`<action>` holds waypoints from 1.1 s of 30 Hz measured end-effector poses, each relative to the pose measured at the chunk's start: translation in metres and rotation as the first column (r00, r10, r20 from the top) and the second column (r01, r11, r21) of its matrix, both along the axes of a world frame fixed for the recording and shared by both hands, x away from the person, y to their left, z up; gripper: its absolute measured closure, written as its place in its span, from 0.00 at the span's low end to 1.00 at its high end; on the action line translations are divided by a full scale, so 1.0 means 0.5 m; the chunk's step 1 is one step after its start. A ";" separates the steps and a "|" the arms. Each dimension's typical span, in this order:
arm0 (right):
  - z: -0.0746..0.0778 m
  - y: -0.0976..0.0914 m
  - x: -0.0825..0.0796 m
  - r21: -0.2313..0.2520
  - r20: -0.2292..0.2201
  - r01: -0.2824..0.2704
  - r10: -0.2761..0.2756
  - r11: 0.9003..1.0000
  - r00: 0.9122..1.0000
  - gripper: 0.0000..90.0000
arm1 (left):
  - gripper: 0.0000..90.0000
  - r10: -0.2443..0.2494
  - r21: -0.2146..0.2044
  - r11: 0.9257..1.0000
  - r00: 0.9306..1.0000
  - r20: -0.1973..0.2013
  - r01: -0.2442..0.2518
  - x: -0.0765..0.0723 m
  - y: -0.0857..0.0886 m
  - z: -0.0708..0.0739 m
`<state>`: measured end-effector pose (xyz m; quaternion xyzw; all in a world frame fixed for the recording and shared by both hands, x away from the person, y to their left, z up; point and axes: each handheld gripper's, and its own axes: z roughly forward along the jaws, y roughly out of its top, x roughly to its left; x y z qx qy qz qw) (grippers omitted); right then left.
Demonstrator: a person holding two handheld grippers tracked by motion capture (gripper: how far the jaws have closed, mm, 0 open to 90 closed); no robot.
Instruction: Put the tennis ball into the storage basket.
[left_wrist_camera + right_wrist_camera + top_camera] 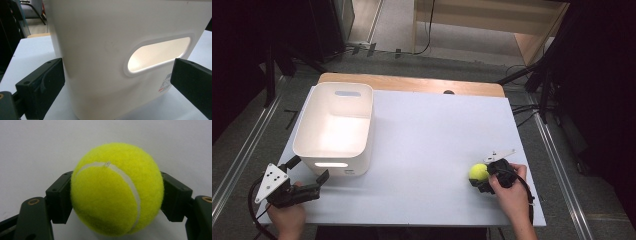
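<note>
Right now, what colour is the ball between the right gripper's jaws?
Bright yellow-green with a white seam, the ball shows best in the right gripper view.

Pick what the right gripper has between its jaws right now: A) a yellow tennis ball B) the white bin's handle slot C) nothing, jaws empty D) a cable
A: in the right gripper view the yellow tennis ball sits clamped between both black jaws of the right gripper.

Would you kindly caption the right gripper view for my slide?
Right gripper clamps a yellow tennis ball above the white table.
</note>
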<state>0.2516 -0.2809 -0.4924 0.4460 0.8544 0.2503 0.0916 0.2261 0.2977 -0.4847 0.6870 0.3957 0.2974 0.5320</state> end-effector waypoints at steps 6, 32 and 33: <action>0.003 -0.002 0.000 0.012 -0.007 -0.009 0.009 1.000 1.000 0.25 | 0.00 0.000 0.000 1.000 1.000 -0.001 0.000 0.000 0.000 0.000; 0.064 0.030 0.033 0.038 0.030 -0.074 0.073 0.997 0.997 0.26 | 0.00 0.001 -0.009 1.000 1.000 -0.001 -0.001 -0.001 0.001 0.000; 0.066 0.033 0.034 0.040 0.029 -0.077 0.076 0.996 0.997 0.26 | 0.00 0.001 -0.009 1.000 1.000 0.000 -0.001 -0.001 0.001 0.000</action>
